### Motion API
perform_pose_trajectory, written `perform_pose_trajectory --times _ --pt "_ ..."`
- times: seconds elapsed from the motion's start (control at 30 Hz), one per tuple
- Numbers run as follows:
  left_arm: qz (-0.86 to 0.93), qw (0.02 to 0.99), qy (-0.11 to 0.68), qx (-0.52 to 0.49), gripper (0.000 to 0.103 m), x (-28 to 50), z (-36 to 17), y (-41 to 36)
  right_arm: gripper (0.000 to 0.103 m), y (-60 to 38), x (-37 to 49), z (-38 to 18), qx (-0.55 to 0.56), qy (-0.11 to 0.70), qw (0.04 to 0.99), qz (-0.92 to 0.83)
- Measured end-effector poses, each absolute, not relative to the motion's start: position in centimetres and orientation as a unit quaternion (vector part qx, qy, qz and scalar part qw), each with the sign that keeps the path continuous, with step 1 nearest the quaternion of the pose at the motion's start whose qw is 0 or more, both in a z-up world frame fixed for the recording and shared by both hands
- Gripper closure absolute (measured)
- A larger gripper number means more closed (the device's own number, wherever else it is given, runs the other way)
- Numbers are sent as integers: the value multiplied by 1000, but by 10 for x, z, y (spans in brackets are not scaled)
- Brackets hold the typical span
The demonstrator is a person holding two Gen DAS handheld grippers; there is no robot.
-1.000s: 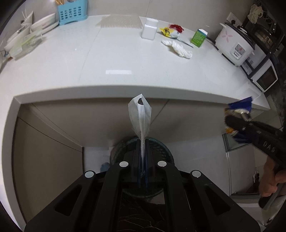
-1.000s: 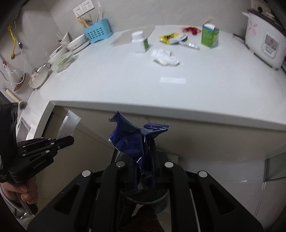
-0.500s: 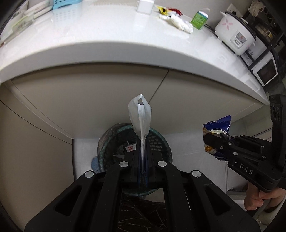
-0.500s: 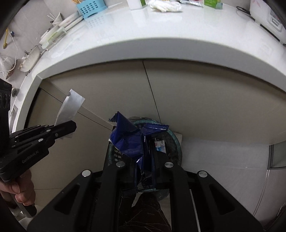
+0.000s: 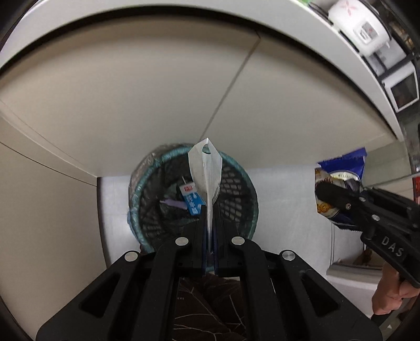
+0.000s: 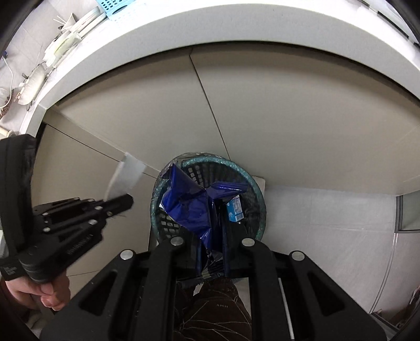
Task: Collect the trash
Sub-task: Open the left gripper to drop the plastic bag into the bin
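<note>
Pinching a thin translucent white plastic wrapper [image 5: 206,173] by its lower edge, my left gripper [image 5: 209,223] has its jaws clamped flat on the film, which stands up limp beyond the tips. Directly past it sits the round teal mesh waste basket [image 5: 147,173] on the floor, with a small blue-and-white carton [image 5: 191,200] already lying inside. My right gripper [image 6: 212,236] is closed on a crumpled dark blue foil snack bag [image 6: 189,207], which bulges out ahead of the fingertips and, in that view, hangs over the basket mouth; the left view shows it off to the side.

I judge both pieces featherweight, soft and slick. The film may cling to a pad on release, and the foil could spring open and catch the rim, so an edge pinch suits both.

The bags hide much of the basket's inside, and I cannot tell how full it is. Beige cabinet doors [image 5: 131,91] fill the background; the white countertop [image 6: 236,23] is cut off at the frame's top.
</note>
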State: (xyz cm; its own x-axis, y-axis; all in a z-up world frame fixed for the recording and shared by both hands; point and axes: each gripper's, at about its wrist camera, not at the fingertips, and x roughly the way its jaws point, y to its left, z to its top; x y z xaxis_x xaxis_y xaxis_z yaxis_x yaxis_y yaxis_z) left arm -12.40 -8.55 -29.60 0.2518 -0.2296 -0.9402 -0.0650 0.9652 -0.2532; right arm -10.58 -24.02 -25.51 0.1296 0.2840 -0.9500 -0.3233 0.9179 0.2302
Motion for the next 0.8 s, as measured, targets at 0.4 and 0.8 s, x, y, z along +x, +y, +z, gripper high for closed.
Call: perform_pose_trajectory --times 0.4,0.8 --pt "-71 767 629 -104 89 -122 -308 -102 93 -234 -102 -261 -11 638 745 193" --pt "-65 754 646 -104 58 -116 -331 -110 93 -243 -97 -262 -5 644 743 184"
